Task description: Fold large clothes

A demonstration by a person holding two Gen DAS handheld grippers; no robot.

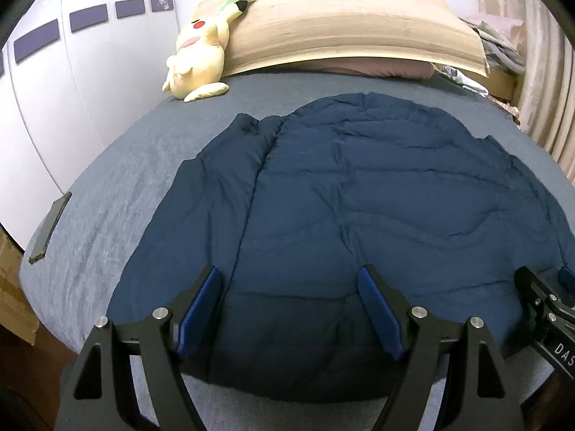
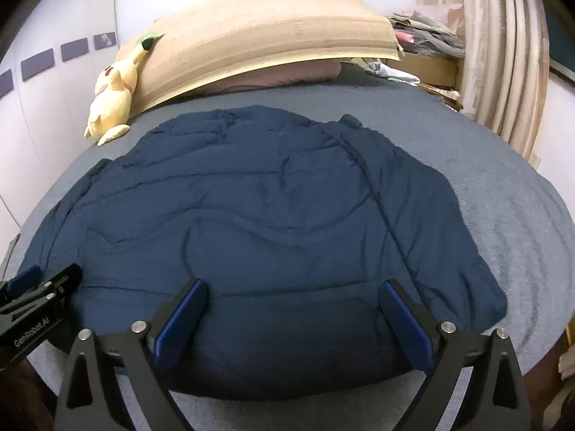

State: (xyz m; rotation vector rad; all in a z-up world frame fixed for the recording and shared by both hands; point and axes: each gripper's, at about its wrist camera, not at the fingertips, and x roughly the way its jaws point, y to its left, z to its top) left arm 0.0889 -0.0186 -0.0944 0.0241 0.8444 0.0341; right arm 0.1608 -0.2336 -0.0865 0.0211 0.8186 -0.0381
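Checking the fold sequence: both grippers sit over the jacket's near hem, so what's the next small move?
Probably lower both and close on the near hem. The navy jacket lies flat on the bed, and the left gripper and right gripper are open above it, holding nothing.

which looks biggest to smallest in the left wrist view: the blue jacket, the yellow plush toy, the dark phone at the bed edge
1. blue jacket, by far the largest.
2. yellow plush toy.
3. dark phone.
The toy lies farther from the camera than the phone yet looks bigger, so this order seems safe.
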